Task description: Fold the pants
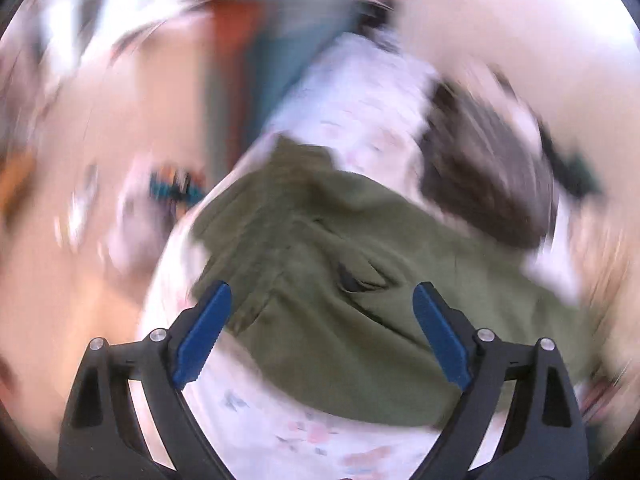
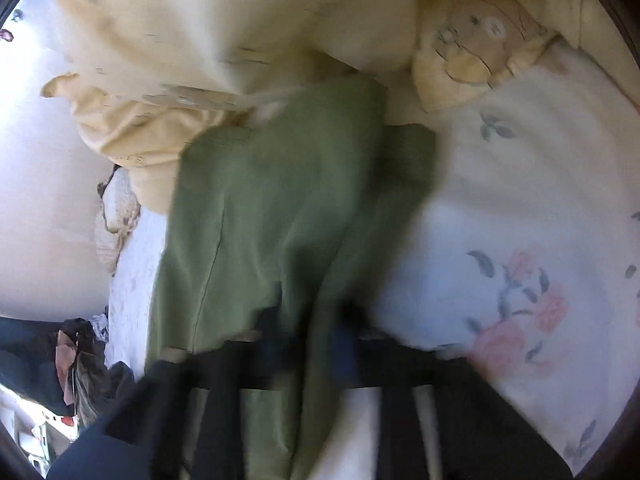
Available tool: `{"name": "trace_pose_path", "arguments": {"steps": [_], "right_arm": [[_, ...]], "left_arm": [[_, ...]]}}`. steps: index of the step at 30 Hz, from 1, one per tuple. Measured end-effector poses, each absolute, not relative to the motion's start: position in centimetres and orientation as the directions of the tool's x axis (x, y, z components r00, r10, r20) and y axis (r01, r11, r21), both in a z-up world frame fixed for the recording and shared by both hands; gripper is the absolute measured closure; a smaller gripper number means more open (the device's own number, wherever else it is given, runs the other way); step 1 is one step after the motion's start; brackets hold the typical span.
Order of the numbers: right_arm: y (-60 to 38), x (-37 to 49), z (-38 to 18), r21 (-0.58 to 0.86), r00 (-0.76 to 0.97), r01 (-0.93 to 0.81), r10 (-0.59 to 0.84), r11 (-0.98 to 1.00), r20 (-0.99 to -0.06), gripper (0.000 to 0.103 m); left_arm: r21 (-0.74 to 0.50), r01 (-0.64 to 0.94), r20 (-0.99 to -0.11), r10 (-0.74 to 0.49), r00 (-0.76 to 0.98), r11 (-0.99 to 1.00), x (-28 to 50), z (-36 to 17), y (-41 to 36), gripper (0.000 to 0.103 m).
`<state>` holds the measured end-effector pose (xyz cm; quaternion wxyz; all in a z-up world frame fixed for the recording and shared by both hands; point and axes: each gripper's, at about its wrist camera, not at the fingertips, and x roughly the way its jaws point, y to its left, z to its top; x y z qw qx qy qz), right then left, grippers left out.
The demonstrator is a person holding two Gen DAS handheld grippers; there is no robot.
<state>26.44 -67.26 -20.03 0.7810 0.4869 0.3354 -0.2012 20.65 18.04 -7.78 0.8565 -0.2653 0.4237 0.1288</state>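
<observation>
Left wrist view, nearest: left gripper (image 1: pixel 322 300) has its blue fingers (image 1: pixel 204 332) spread wide with nothing between the pads, released, hanging above the cloth. Beneath and just beyond them lie the olive-green pants (image 1: pixel 320 264), rumpled, with a dark pocket slit showing near the middle, resting on the bed (image 1: pixel 280 432), whose sheet is white with faint pink and grey floral print. The near edge of the pants stops short of the view's bottom, with bare sheet showing in front of it. Farther out, a dark heap (image 1: pixel 480 184) sits on the sheet beyond the pants toward the right; the rest of this view is smeared by motion, only pale surfaces and an orange and teal streak (image 1: pixel 256 60) at the top. Right wrist view, nearest: right gripper (image 2: pixel 308 344) is blurred, but its fingers are drawn together and clenched on a fold of the pants (image 2: pixel 272 208), green cloth running between and under them. From there the pants stretch away up the bed (image 2: pixel 500 200) to a cream pillow (image 2: pixel 224 40) and a second cream cushion (image 2: pixel 472 52) by it. To the right of the pants the floral sheet is bare and broad. To the left the bed's edge drops off; beyond it a plain pale wall (image 2: pixel 48 200) and a dark clutter of things (image 2: pixel 84 360) low down.
</observation>
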Motion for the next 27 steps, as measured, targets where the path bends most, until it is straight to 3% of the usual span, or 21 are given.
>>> {"name": "trace_pose_path", "arguments": {"steps": [2, 7, 11, 14, 18, 21, 27], "right_arm": [[-67.1, 26.4, -20.1, 0.61, 0.694, 0.631, 0.002, 0.48, -0.72, 0.097], [-66.9, 26.6, -20.1, 0.602, 0.692, 0.628, -0.002, 0.494, -0.722, 0.097], [-67.0, 27.1, -20.0, 0.589, 0.678, 0.633, 0.007, 0.502, -0.735, 0.097], [-66.9, 27.2, -19.9, 0.579, 0.673, 0.633, 0.003, 0.514, -0.739, 0.097], [-67.1, 27.5, -19.9, 0.579, 0.672, 0.629, 0.013, 0.518, -0.741, 0.097], [-67.2, 27.5, -19.6, 0.577, 0.674, 0.614, 0.021, 0.538, -0.738, 0.098], [-67.4, 25.7, -17.1, 0.603, 0.712, 0.591, 0.006, 0.536, -0.702, 0.1]], "left_arm": [[-0.438, -0.568, -0.778, 0.023, 0.628, 0.697, 18.6, -8.8, 20.5, 0.011], [-0.51, -0.702, -0.779, 0.08, 0.622, 0.497, 16.6, -12.8, 22.4, 0.006], [-0.515, -0.684, -0.788, 0.028, 0.615, 0.517, 19.3, -15.6, 20.7, 0.006], [-0.478, -0.677, -0.794, 0.055, 0.606, 0.56, 22.2, -16.5, 20.2, 0.009], [-0.423, -0.694, -0.824, 0.072, 0.562, 0.582, 24.6, -17.3, 20.9, 0.078], [-0.405, -0.624, -0.797, 0.076, 0.599, 0.668, 25.1, -15.7, 20.4, 0.091], [-0.398, -0.578, -0.761, 0.095, 0.641, 0.713, 23.7, -10.7, 19.9, 0.093]]}}
